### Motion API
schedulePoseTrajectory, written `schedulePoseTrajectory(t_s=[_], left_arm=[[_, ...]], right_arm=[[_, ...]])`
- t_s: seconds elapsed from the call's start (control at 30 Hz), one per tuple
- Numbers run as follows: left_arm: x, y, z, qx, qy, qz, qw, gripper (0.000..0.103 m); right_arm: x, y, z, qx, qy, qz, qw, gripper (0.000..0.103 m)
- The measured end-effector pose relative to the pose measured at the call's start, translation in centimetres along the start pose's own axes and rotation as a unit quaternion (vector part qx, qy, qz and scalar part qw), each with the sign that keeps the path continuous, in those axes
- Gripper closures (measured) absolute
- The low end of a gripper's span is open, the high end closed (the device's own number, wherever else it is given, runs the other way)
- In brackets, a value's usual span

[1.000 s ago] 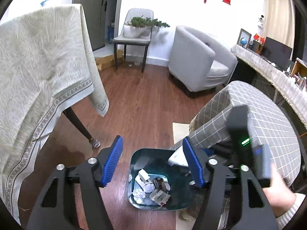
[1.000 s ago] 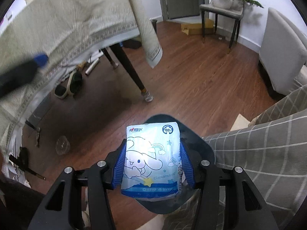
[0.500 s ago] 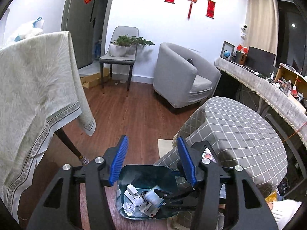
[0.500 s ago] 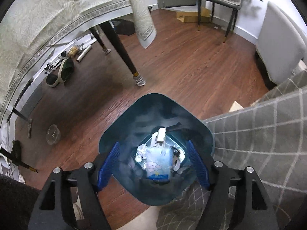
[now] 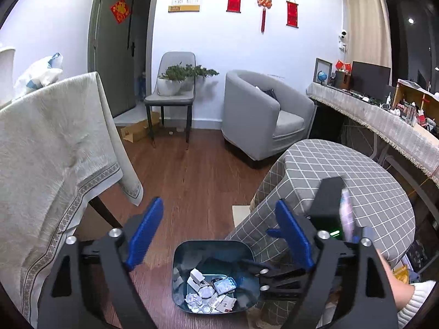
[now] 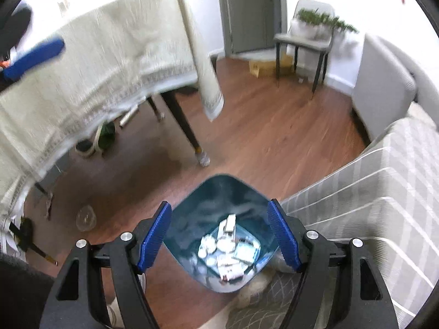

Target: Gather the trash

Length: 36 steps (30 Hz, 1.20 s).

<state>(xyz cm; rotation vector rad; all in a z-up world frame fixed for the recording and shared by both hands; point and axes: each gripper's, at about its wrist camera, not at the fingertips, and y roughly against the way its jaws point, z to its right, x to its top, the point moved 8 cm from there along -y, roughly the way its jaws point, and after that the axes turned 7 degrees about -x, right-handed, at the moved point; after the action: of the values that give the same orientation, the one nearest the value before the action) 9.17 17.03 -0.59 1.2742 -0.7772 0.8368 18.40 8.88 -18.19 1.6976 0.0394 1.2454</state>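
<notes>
dark teal trash bin [image 6: 216, 192] – stands on the wood floor [image 6: 274, 137], square mouth with rounded corners, just beside the grey checked cloth [image 5: 343, 170] draped over a low piece of furniture. contents: crumpled white wrappers [image 5: 196, 298], a small white carton [image 5: 196, 275], a pale blue packet [image 5: 226, 285], flat printed packets [image 5: 225, 303], all lying loose on the bottom; the upper walls are bare.

right gripper [image 6: 219, 237] – blue pads spread, nothing between them, above the bin's mouth; its jaws have just been opening.

left gripper [image 5: 219, 235] – blue pads spread wide, nothing between them, jaws just opened further; the bin shows below and between them.

cream tablecloth [image 5: 49, 142] – hangs over a dark-legged table, apart from the bin.

grey armchair [image 5: 260, 115] – by the far wall.

potted plant [image 5: 175, 81] – sits on a grey chair.
</notes>
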Motion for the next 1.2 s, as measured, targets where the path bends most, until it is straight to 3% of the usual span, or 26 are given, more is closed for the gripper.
schedulePoseTrajectory(t_s=[0.17, 0.33, 0.5, 0.77, 1.03, 1.2], left_arm=[[-0.4, 0.5, 0.7, 0.021, 0.003, 0.014, 0.9997, 0.009], [-1.2, 0.0, 1.8, 0.02, 0.006, 0.009, 0.9997, 0.005], [-2.4, -0.7, 3.9, 0.042, -0.028, 0.0, 0.9987, 0.004], [-3.4, -1.8, 5.7, 0.036, -0.034, -0.003, 0.9988, 0.004], [-3.1, -1.5, 4.8, 0.06, -0.019, 0.009, 0.998, 0.004], [-3.6, -2.2, 5.1, 0.06, -0.02, -0.002, 0.998, 0.004]], right_arm=[[1.2, 5.8, 2.4, -0.046, -0.013, 0.076, 0.996, 0.03], [0.7, 10.2, 7.2, -0.093, -0.054, 0.119, 0.987, 0.029], [-0.9, 13.9, 11.4, -0.132, -0.087, 0.143, 0.977, 0.011], [-3.1, 17.9, 16.5, -0.191, -0.086, 0.162, 0.964, 0.004], [-5.5, 20.3, 20.0, -0.196, -0.108, 0.163, 0.961, 0.004], [-5.7, 20.4, 20.3, -0.164, -0.125, 0.162, 0.965, 0.004]])
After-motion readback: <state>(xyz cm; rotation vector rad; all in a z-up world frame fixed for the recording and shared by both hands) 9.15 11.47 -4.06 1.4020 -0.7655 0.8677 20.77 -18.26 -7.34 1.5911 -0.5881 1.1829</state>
